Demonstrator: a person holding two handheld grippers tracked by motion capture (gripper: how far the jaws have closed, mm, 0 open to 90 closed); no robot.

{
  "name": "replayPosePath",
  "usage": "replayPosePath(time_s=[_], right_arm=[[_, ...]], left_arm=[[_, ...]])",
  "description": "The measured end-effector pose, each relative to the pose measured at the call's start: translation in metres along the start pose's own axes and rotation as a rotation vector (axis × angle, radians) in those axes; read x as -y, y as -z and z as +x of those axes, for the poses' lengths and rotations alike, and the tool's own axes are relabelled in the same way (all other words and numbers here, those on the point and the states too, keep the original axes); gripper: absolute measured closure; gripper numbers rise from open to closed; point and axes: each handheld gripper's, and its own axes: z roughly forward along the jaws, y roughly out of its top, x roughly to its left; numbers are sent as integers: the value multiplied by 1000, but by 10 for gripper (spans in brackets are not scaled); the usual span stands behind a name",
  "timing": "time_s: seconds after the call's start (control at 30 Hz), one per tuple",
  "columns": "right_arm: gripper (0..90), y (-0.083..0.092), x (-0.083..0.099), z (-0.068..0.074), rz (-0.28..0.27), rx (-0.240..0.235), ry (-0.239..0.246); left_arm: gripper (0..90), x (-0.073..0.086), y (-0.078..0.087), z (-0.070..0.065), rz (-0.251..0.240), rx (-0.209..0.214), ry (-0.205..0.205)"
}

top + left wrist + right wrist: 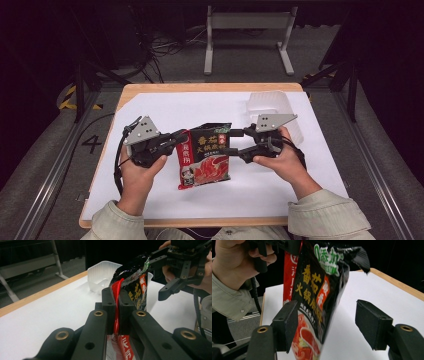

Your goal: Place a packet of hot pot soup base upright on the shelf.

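Black left tongs (181,137) level, clamped on sauce packet (205,155); right tongs (231,141) level, apart.

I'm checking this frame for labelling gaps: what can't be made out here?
- Sauce packet lower end: cut off by the bottom edge in the right gripper view.
- Clear plastic tub contents: partly behind the right hand-held gripper in the high view.
- Packet's small print: too small, blurred.
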Motion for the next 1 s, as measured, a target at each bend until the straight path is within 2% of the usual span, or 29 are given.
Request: replayPosePath(time_s=[0.37,0.63,0.7,0.83,0.9,1.0], right_arm=[[362,-23,-4,-2,14,-52,-8],[413,-38,-3,-2,29,-92,-9],[460,-40,-3,-2,33,-103,-10],[627,-40,-4,0,44,-122,9],[708,-39,-4,0,55,-145,-1],[766,-39,-5,1,70,-141,11]], left_arm=[[871,-1,-2,-6,-1,21,-7],[869,-1,-2,-8,-6,30,4],[869,-1,-2,-9,-3,30,-2],[868,-1,-3,-9,-5,31,2],[867,-1,-3,-8,-4,36,3],[863,-1,-3,-7,-3,39,7]])
